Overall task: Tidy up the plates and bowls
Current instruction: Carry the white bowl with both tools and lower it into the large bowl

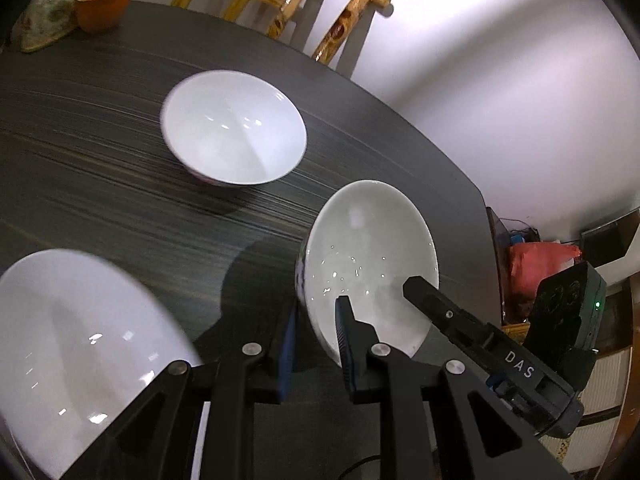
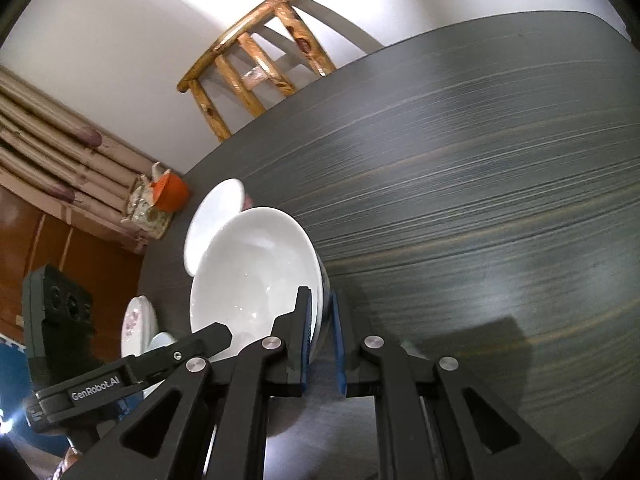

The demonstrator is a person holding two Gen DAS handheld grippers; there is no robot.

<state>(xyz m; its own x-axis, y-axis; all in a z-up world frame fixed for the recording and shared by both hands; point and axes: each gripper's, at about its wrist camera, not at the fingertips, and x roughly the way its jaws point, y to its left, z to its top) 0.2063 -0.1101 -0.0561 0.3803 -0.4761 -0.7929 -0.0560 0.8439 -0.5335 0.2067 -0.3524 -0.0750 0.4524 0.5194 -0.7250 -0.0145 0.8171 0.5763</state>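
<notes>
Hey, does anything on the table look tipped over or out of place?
The bowl in the right tongs is tipped steeply on edge, opening sideways; the other bowl sits upright on the table.

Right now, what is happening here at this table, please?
A person with a gripper in each hand is tidying white dishes on a dark table. Both grippers hold the same bowl by its rim: the left gripper and the right gripper each have their jaws closed on it, one finger inside and one outside. The bowl is tilted. A second bowl stands apart farther back, and a white plate lies near the left gripper.
</notes>
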